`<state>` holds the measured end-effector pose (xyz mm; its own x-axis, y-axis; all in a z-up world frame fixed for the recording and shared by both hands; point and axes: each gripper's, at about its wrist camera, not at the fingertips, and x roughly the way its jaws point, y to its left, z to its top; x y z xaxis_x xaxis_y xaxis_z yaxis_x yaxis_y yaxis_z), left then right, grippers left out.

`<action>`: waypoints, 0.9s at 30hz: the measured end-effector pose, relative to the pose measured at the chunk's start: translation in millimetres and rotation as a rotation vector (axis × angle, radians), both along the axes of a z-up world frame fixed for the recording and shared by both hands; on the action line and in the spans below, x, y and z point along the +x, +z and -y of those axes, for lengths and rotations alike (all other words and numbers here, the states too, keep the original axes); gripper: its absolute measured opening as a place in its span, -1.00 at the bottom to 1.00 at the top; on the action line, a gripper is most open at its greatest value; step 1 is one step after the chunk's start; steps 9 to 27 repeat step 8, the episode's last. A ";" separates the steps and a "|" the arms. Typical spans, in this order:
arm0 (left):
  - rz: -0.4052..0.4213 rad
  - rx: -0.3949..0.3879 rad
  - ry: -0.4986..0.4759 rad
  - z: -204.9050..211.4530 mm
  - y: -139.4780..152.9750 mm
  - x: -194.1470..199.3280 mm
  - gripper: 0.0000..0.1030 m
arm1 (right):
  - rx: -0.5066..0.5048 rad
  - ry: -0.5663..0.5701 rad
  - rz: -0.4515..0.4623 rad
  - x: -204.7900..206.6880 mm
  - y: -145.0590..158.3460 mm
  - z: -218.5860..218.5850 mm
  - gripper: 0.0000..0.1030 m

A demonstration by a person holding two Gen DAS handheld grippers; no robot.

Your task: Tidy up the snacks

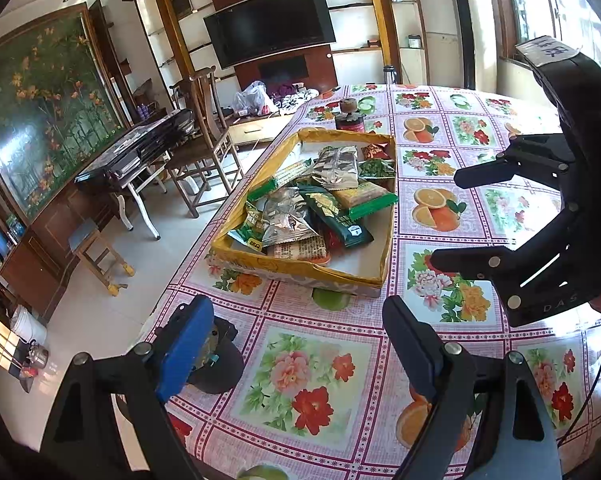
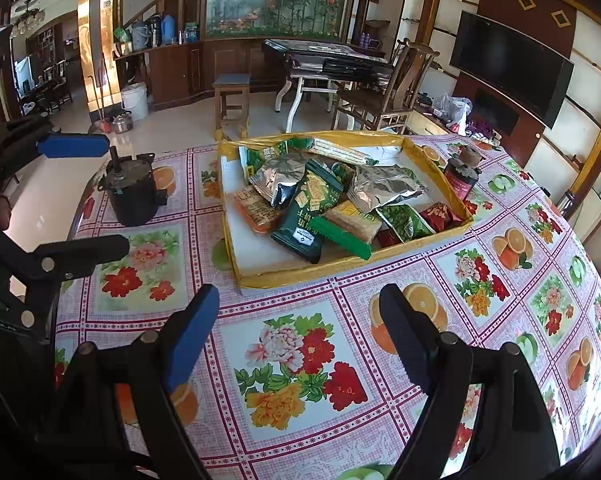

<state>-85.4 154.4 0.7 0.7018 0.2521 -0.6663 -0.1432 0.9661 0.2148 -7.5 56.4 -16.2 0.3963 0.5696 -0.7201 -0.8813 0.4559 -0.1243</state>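
A shallow yellow-rimmed box [image 1: 300,270] [image 2: 300,276] sits on the flowered tablecloth, holding a heap of snack packets: silver foil bags [image 1: 336,168] [image 2: 384,188], green packets [image 1: 336,216] [image 2: 312,208], wafer bars and small red packets [image 2: 440,214]. My left gripper [image 1: 296,308] hovers open over the cloth in front of the box, nothing between its fingers. My right gripper [image 2: 298,296] is also open and empty, just short of the box's near rim. Each view shows the other gripper off to the side: the right one [image 1: 446,218] and the left one [image 2: 116,196].
A black motor-like object [image 2: 132,196] [image 1: 216,356] stands near the table's edge by the left gripper. A dark jar with a cork top [image 1: 348,118] [image 2: 462,178] stands beyond the box. The table edge drops to tiled floor; a wooden chair [image 1: 204,148] stands there.
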 end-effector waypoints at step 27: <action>0.024 0.010 -0.013 4.0 6.2 -5.5 0.68 | 0.003 0.025 -0.007 -3.8 0.0 -6.2 0.60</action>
